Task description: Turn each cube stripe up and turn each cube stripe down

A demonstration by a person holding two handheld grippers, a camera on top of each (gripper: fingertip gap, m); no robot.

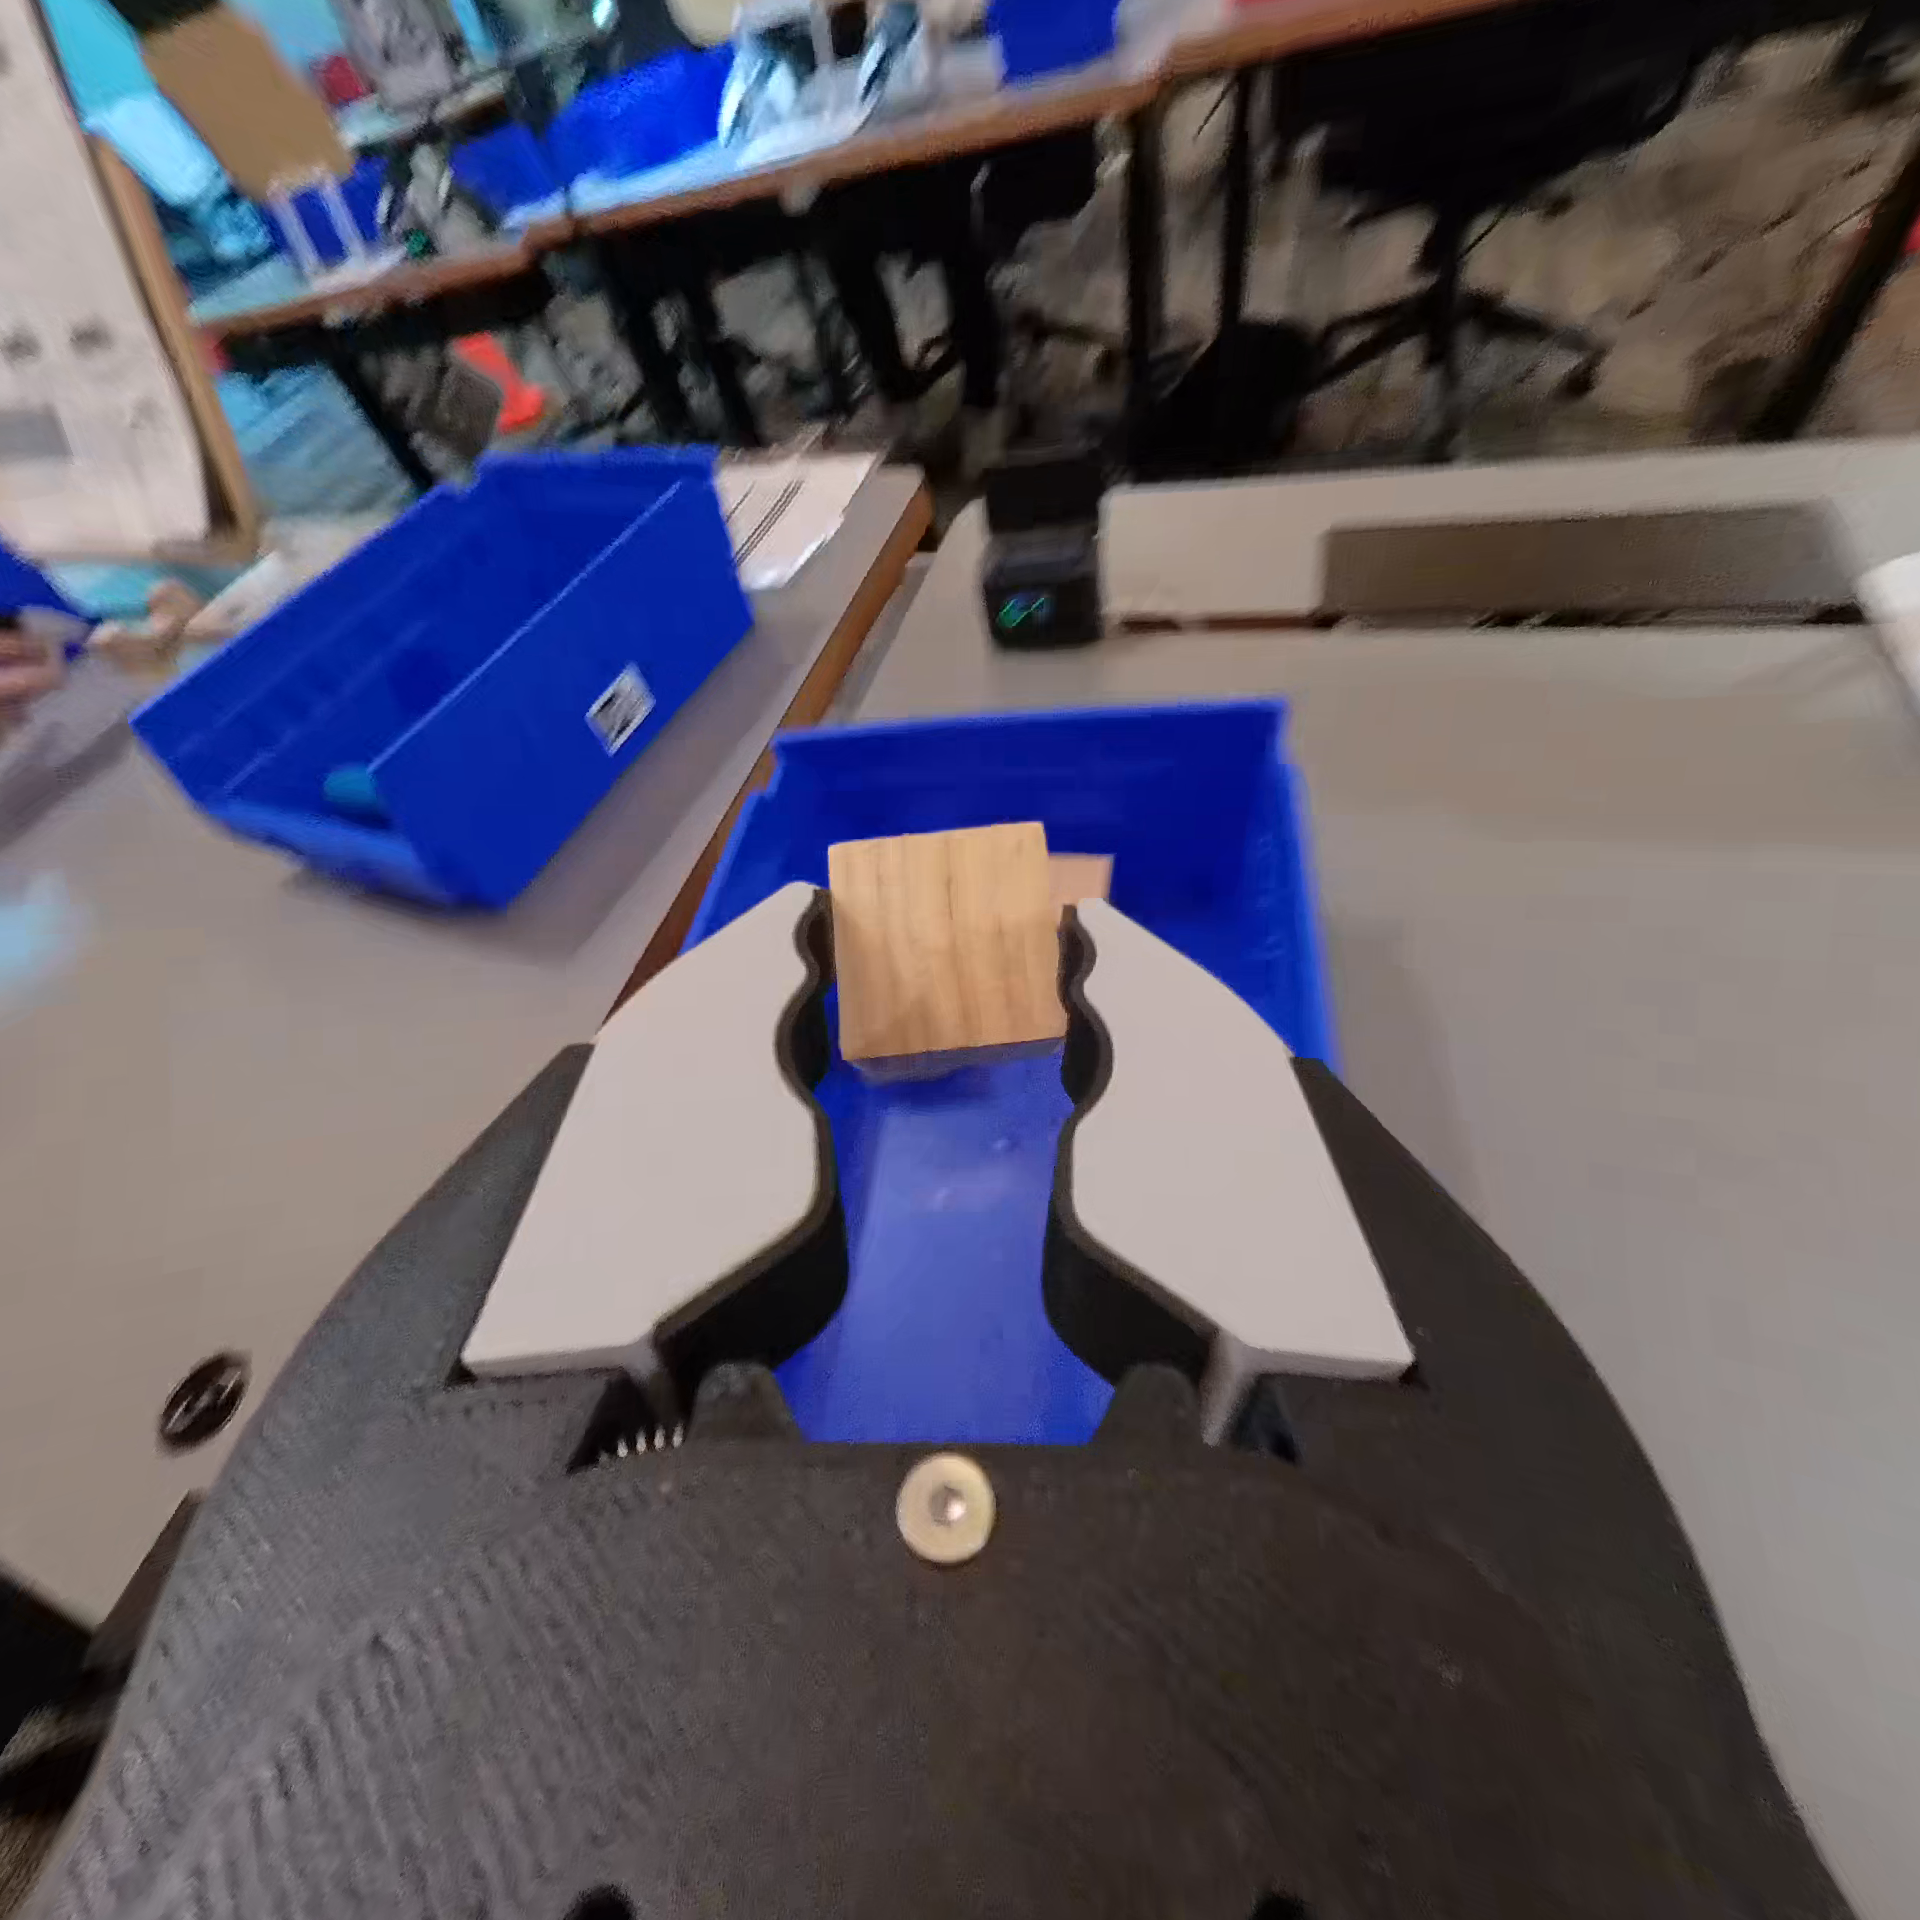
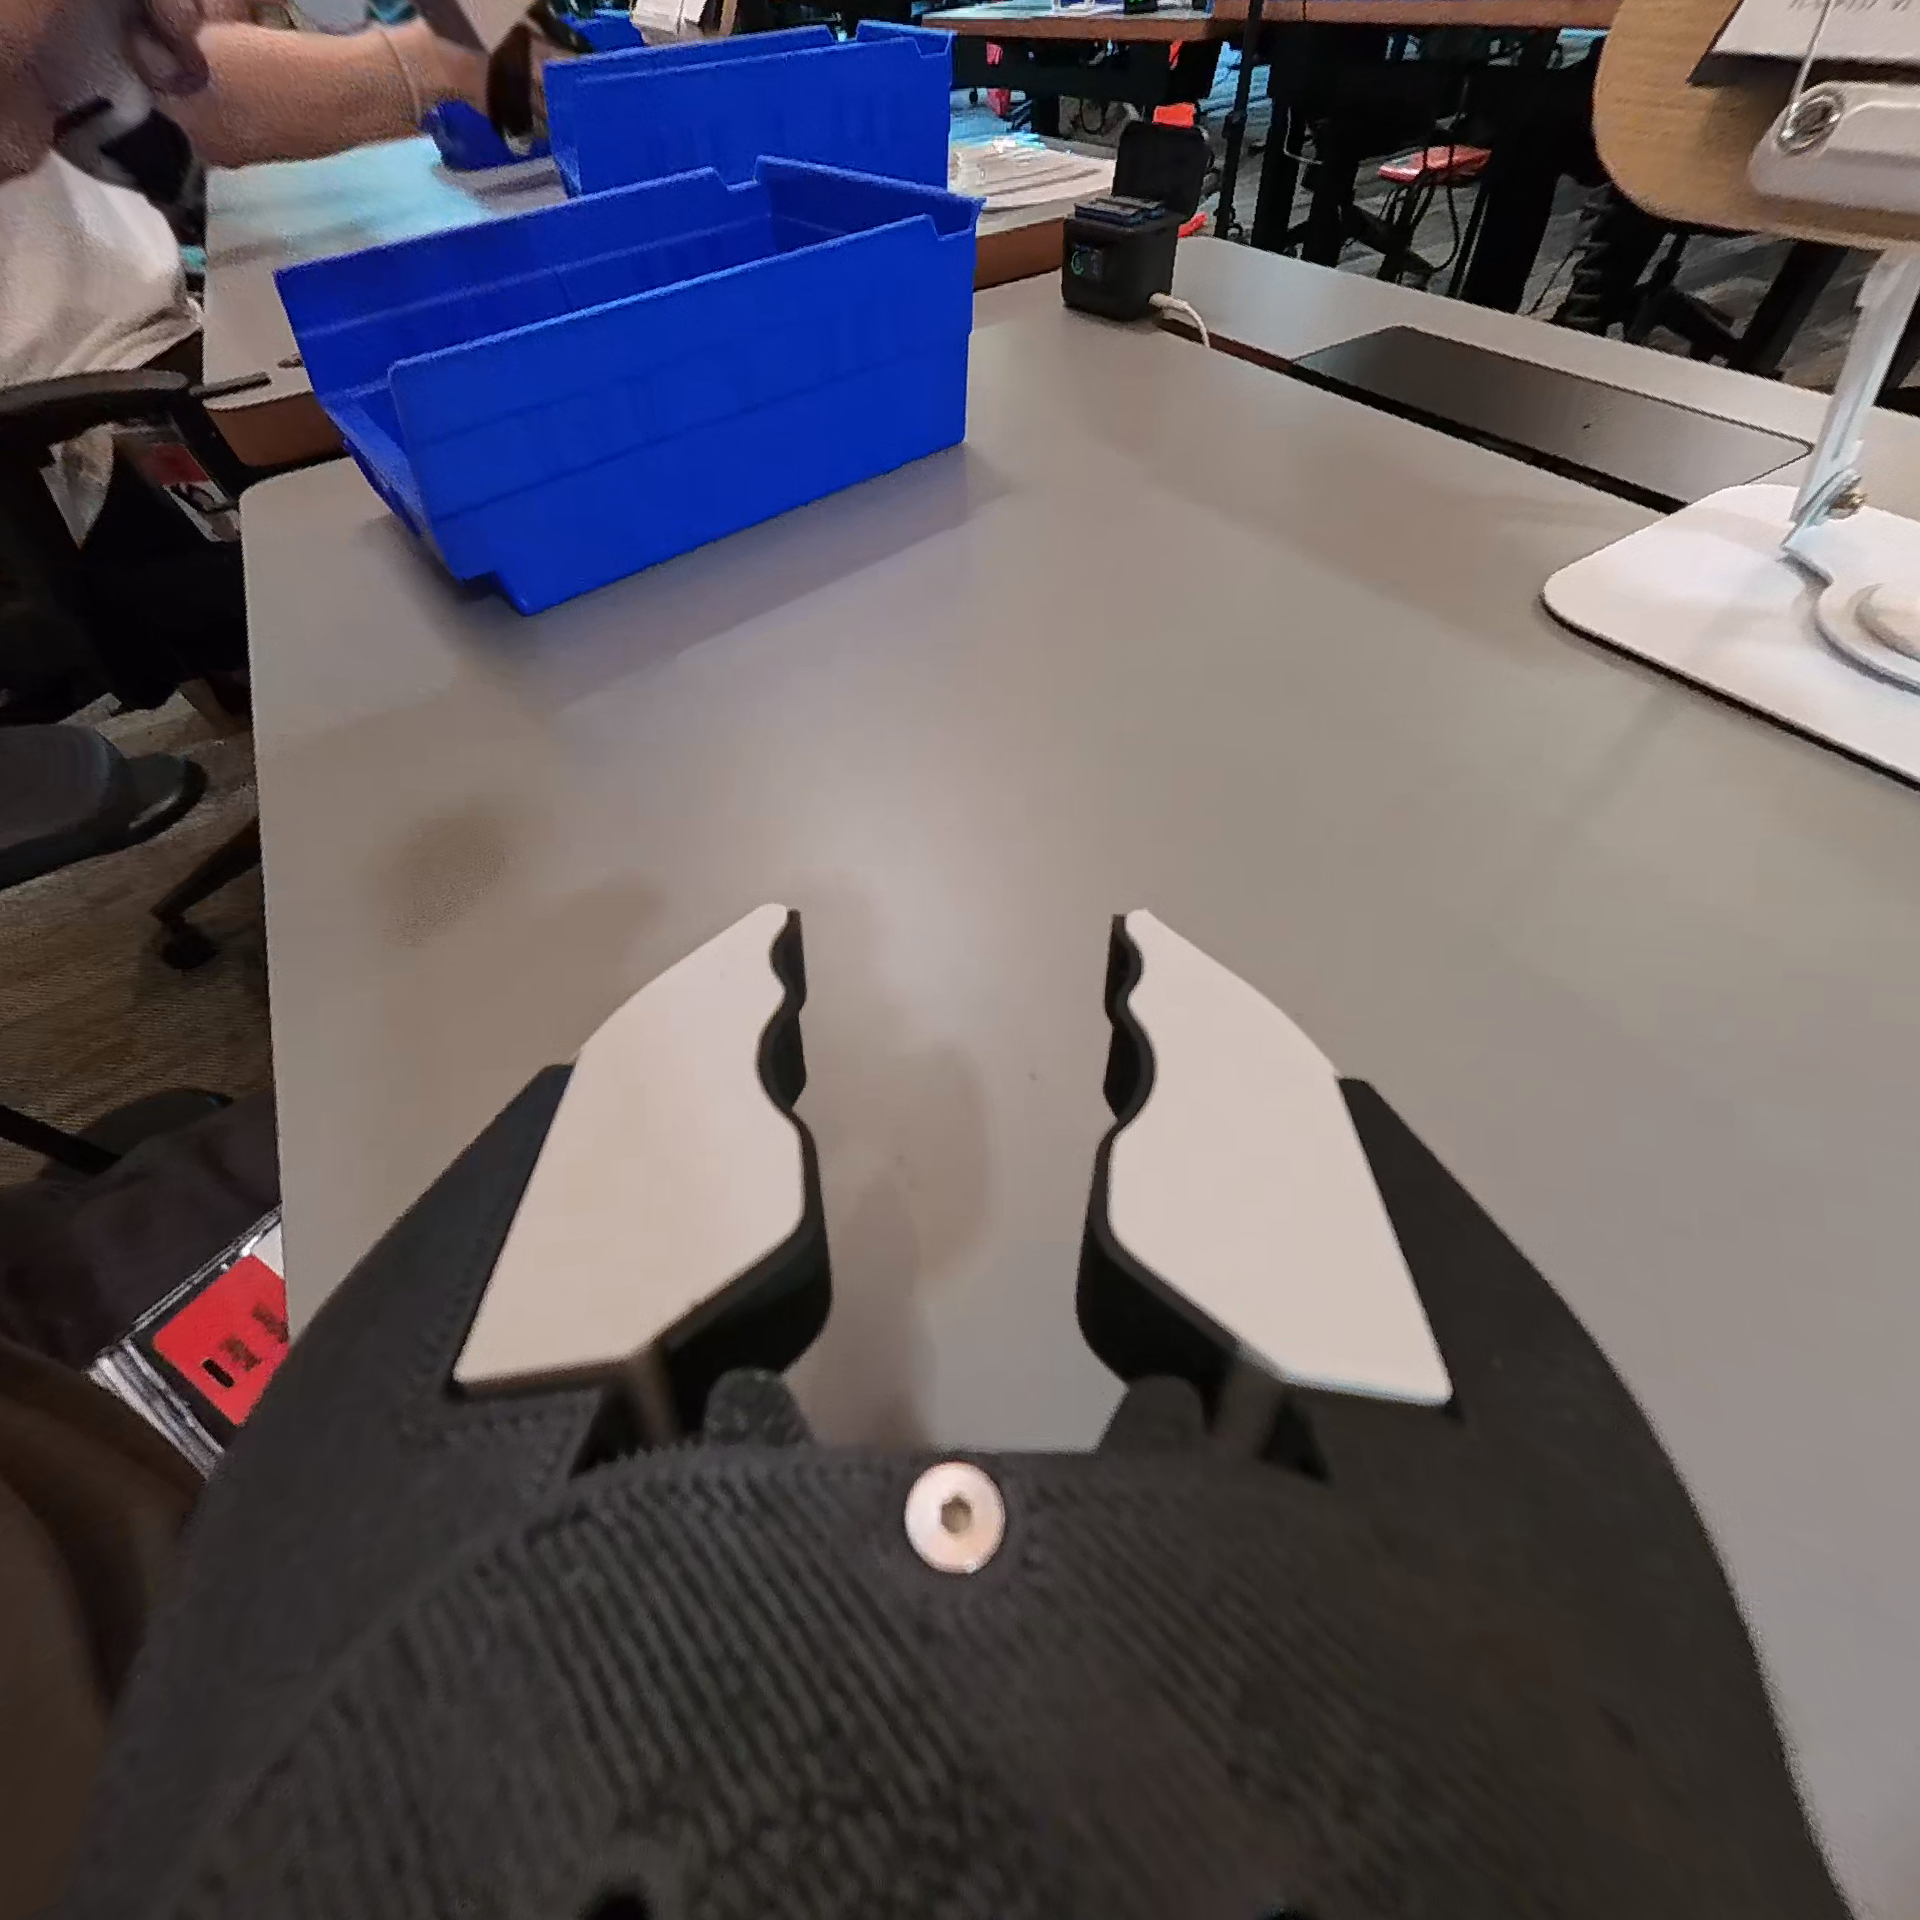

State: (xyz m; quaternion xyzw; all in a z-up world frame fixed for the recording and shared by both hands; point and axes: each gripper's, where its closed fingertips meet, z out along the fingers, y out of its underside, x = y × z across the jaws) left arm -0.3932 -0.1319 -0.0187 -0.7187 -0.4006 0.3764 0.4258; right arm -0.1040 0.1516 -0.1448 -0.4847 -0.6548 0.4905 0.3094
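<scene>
The left gripper (image 1: 943,914) is over a small blue bin (image 1: 1278,883) on the grey tabletop (image 1: 1558,935), its jaws closed on a wooden cube (image 1: 948,940) — the grey fingers (image 1: 686,1122) press against its left and right sides. The cube is tilted, its near lower edge lifted above the bin floor, and the faces that show carry only plain wood grain; no stripe can be seen from here. Behind it, a corner of a second wooden piece (image 1: 1083,873) peeks out inside the same bin, too hidden to tell more. A larger blue bin (image 1: 540,707) sits to the left on the neighbouring tabletop, and a small black device (image 1: 1042,582) stands beyond the small bin.

The right gripper (image 2: 956,935) hangs above a bare stretch of the tabletop (image 2: 1143,675) with its jaws spread wide and nothing between them. Far ahead and to the left stands the blue bin (image 2: 675,436), with another blue bin (image 2: 748,94) behind it. A white stand base (image 2: 1683,613) rests at the right edge — near it, well apart from the gripper. A person's arm (image 2: 301,94) shows at the upper left.
</scene>
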